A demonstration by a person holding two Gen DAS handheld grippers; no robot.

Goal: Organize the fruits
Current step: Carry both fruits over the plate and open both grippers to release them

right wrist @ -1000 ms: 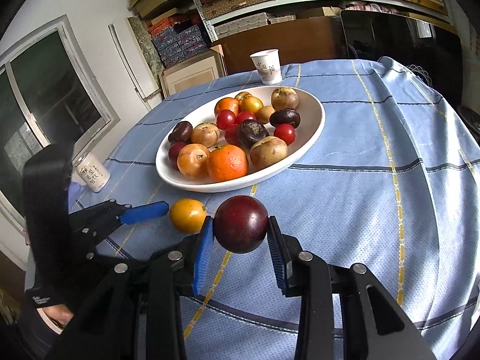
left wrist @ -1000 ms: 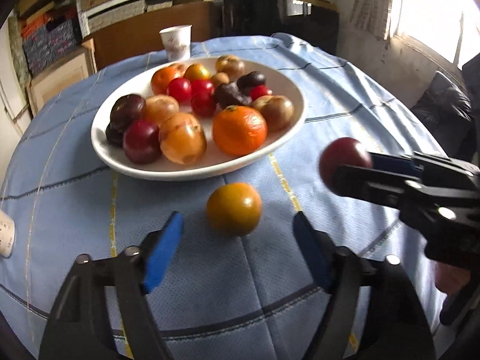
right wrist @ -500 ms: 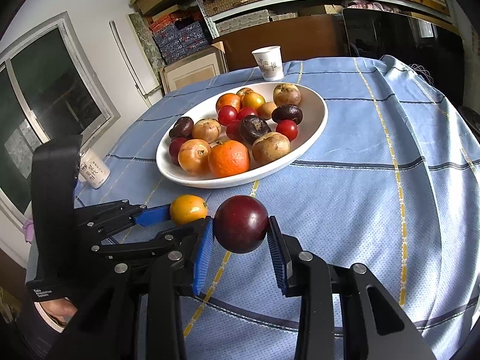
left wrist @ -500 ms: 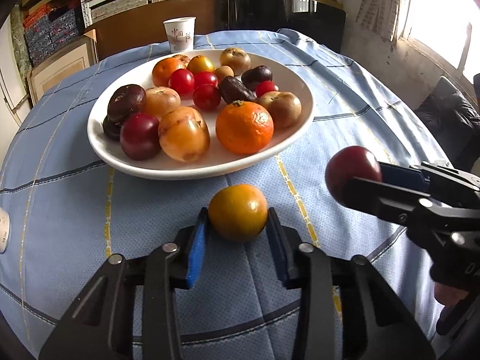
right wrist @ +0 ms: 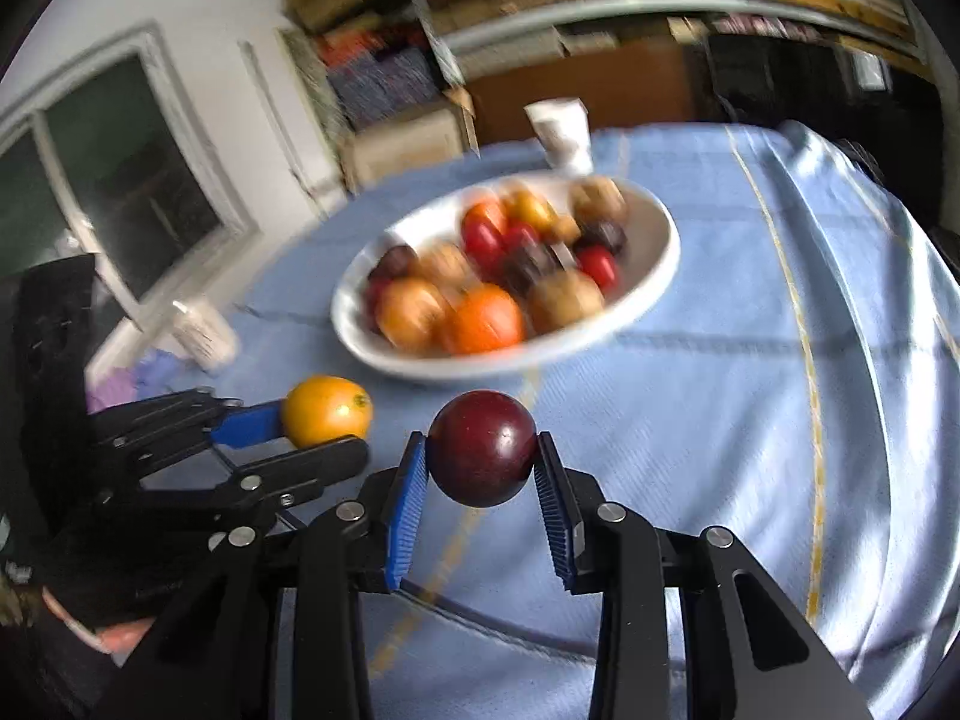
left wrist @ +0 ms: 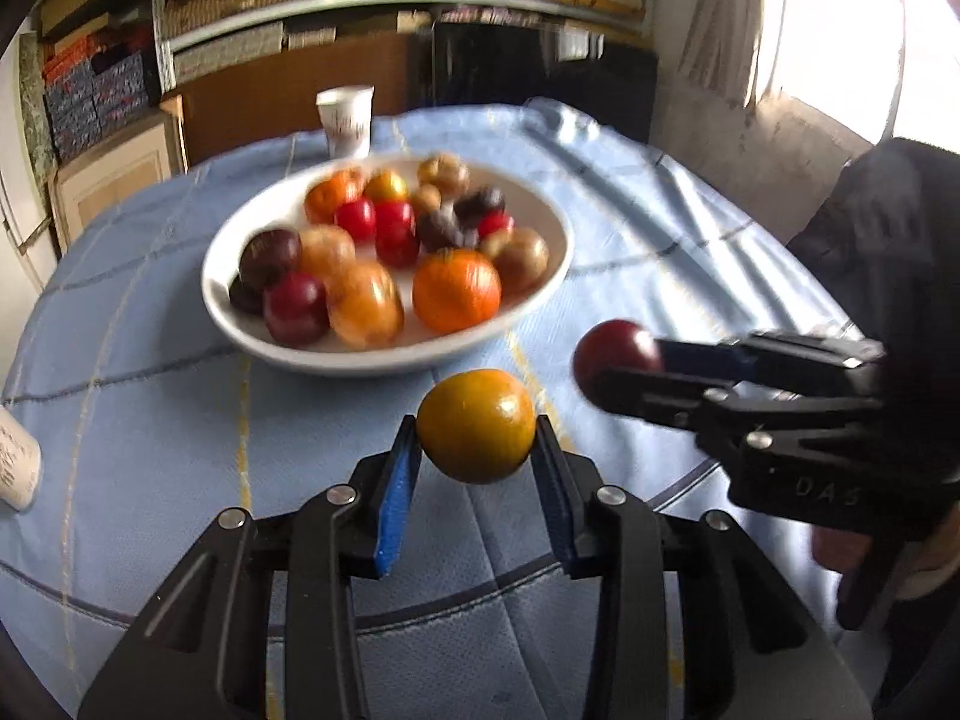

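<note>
My left gripper [left wrist: 475, 450] is shut on a yellow-orange fruit [left wrist: 476, 426] and holds it above the blue tablecloth; it also shows in the right wrist view [right wrist: 327, 411]. My right gripper [right wrist: 482, 468] is shut on a dark red plum [right wrist: 483, 456], also lifted; the plum shows at the right of the left wrist view [left wrist: 615, 351]. A white oval bowl [left wrist: 240, 318] beyond both grippers holds several fruits: oranges, red and dark plums, brownish ones. It also shows in the right wrist view [right wrist: 660, 240].
A white paper cup [left wrist: 347, 120] stands behind the bowl. A white container [left wrist: 15, 468] lies at the table's left edge, also in the right wrist view [right wrist: 201, 336]. Shelves and boxes line the back wall. The table edge drops off at the right.
My left gripper closed on the yellow-orange fruit and lifted it off the cloth. The right gripper, still holding the plum, rose too. Both views are blurred by motion.
</note>
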